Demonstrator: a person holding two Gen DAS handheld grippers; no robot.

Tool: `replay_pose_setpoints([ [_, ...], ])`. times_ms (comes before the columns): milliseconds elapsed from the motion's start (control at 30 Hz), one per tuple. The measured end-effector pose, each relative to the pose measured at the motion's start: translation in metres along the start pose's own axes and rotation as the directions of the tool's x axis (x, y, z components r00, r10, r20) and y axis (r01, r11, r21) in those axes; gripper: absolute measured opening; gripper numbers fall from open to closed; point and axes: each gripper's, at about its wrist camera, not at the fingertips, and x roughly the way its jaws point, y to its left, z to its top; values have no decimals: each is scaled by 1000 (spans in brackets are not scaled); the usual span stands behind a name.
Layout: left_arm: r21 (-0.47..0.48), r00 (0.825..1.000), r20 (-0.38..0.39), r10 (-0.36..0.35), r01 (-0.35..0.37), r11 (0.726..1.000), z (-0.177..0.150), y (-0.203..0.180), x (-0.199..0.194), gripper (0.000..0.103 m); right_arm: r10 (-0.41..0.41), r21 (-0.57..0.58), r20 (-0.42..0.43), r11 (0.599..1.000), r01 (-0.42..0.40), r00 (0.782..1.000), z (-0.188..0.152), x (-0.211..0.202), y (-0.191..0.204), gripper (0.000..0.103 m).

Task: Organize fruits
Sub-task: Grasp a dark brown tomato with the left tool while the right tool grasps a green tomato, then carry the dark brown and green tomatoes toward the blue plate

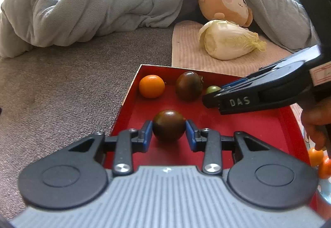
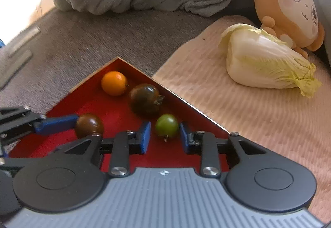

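Blue pads of the left tongs (image 1: 169, 131) are clamped on a dark tomato (image 1: 169, 125), low centre in the red tray (image 1: 248, 124). Right tongs (image 2: 165, 138) bracket the green tomato (image 2: 167, 125); looks like a sliver of gap, hard to tell. Squeeze gently, lift straight up.

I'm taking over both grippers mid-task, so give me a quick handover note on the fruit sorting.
Left gripper: shut on the small dark round tomato, which sits on the red tray.
Right gripper: open, fingers either side of the small green tomato, slight gap showing.
Far corner of the tray: round orange fruit, larger dark tomato.
Done: four fruits in the tray.
Left: probably close the right grip, then move both.
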Motion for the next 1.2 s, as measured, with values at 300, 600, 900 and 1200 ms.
replay_pose_setpoints([
  [300,-10,1000,-1,-8,8,1000,-1,2,-1,38,-14,-28,-4,1000,14,1000,-3,-1,4,30],
  [600,-19,1000,-16,7,-7,1000,-12,1,-17,38,12,-45,-20,999,-12,1000,-18,-38,12,30],
  [900,0,1000,-26,17,-17,1000,-34,-10,-40,38,34,-50,-7,998,-34,999,-42,-95,22,30],
  [1200,-38,998,-55,22,-24,999,-50,-19,-61,38,88,-2,52,996,-88,995,-65,-143,29,30],
])
